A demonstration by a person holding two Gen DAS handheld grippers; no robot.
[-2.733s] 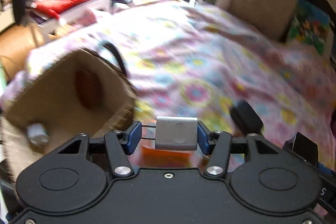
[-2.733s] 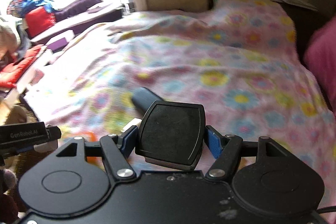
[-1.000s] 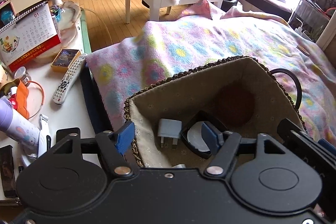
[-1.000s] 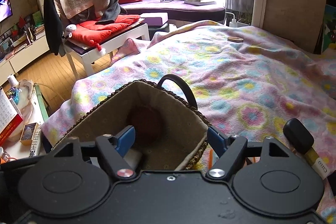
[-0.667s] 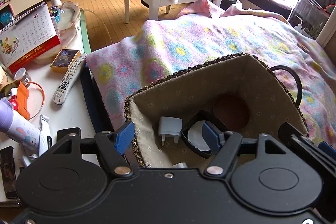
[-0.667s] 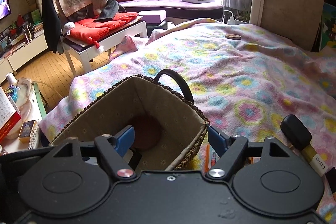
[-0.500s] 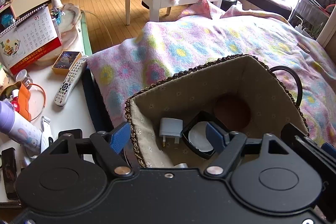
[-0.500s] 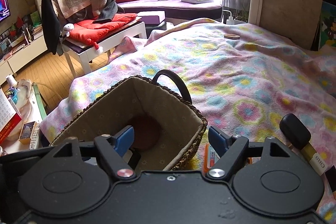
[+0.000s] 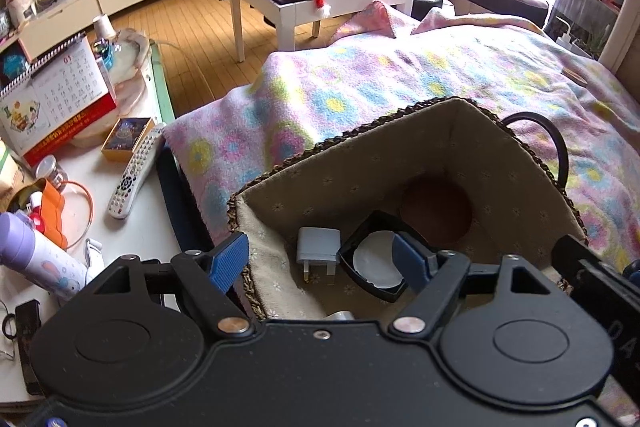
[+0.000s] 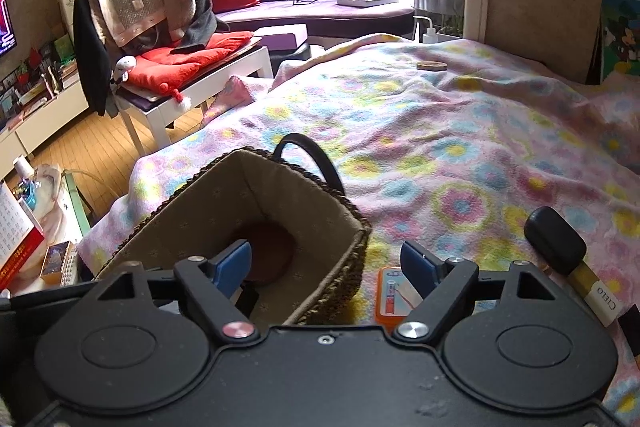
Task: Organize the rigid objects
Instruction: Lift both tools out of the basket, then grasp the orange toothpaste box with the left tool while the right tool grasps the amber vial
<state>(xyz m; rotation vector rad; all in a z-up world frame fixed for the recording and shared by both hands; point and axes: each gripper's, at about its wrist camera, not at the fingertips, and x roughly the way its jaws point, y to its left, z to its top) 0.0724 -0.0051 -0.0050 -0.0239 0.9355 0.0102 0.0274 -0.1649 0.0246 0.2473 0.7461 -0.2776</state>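
Woven fabric-lined basket (image 9: 500, 163) on flowered bed blanket (image 10: 460, 155); holds grey plug adapter (image 9: 318, 245), black square case (image 9: 374, 261); left tool (image 9: 320, 261), right tool (image 10: 326, 265) wide open, empty; orange flat box (image 10: 390, 293), black-capped stick (image 10: 556, 247) left outside.

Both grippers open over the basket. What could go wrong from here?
1. The basket sits near the edge of the soft floral blanket; a push on its rim may tip it toward the cluttered side table.
2. The right gripper straddles the basket's corner; reaching for the orange box may snag the rim.
3. The left gripper hangs just above the white plug and black case; lowering may jam them.
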